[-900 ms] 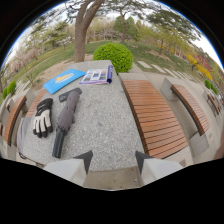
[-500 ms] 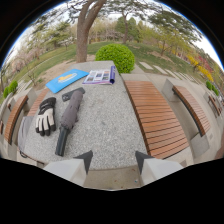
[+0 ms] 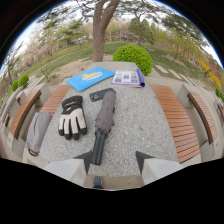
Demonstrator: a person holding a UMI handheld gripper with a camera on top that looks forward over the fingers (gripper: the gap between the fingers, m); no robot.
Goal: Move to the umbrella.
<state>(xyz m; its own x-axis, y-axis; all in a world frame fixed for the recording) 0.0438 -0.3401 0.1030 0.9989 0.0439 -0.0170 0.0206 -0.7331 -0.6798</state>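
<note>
Item: folded grey umbrella (image 3: 103, 124) lying lengthwise on the stone bench (image 3: 140, 130), handle toward us just ahead of our left finger, gloves (image 3: 72, 117) beside it; our gripper (image 3: 114, 161) jaws open, empty, lined up for approach

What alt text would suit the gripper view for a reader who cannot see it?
A folded grey umbrella lies on a stone table just ahead of the open gripper, handle nearest the fingers. Gloves lie beside it, booklets beyond; wooden benches flank the table.

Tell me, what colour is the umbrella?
Grey canopy, black handle; the umbrella shows in the gripper view.
</note>
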